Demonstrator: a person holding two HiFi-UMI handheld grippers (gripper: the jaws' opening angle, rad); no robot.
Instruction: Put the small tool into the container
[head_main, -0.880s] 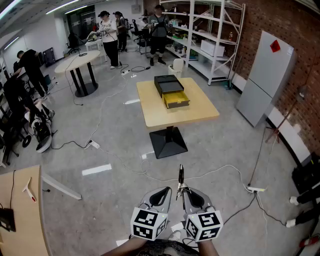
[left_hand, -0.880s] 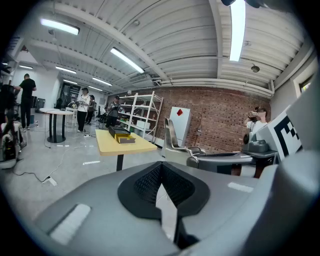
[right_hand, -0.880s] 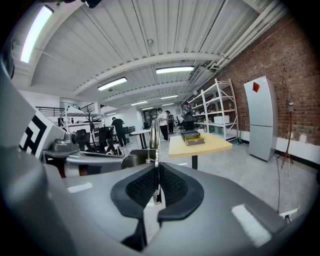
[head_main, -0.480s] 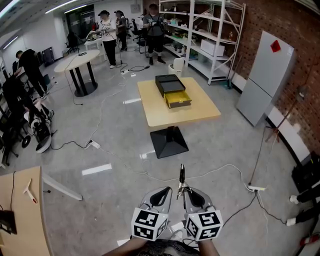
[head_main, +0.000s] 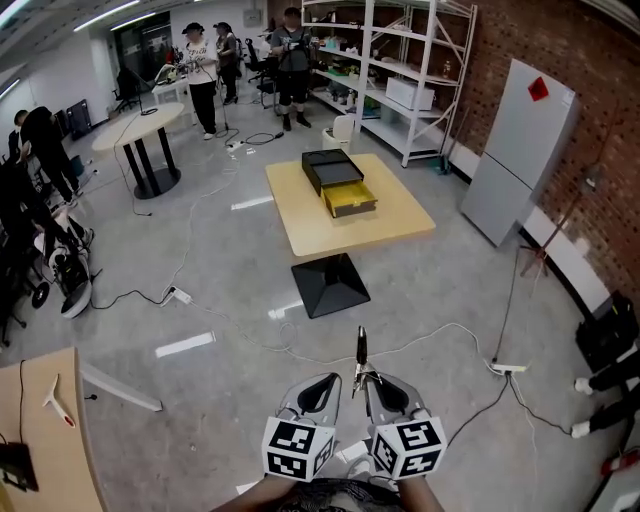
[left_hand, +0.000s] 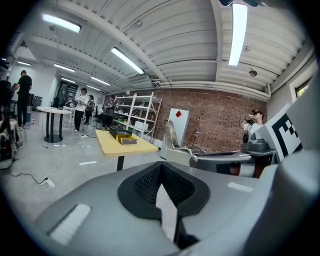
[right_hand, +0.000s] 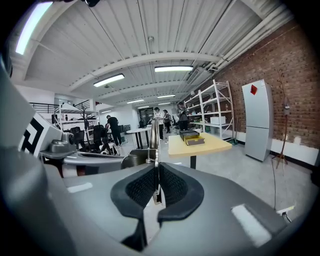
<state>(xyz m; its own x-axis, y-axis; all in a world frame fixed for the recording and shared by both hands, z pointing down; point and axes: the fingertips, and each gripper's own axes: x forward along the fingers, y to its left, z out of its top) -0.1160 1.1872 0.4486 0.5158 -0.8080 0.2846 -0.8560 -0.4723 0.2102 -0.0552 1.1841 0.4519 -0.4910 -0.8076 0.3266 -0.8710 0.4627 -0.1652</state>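
Observation:
In the head view both grippers are held side by side low in the frame, over the grey floor. My right gripper (head_main: 372, 385) is shut on a thin metal tool (head_main: 361, 350) that sticks up past its fingertips. In the right gripper view the tool (right_hand: 154, 142) stands pinched between the black pads of the right gripper (right_hand: 157, 181). My left gripper (head_main: 322, 392) (left_hand: 160, 172) is shut with nothing in it. Far ahead, a black container with an open yellow drawer (head_main: 342, 183) (right_hand: 191, 137) sits on a square yellow table (head_main: 380, 225).
Cables (head_main: 230, 322) and a power strip (head_main: 508, 368) lie on the floor between me and the table. A grey cabinet (head_main: 515, 150) and white shelves (head_main: 400, 60) line the brick wall on the right. A round white table (head_main: 140, 125) and several people stand at the back left.
The head view has swung a little, so the yellow table sits slightly further left in the frame. Both grippers keep their place, and the tool stays held in the right one.

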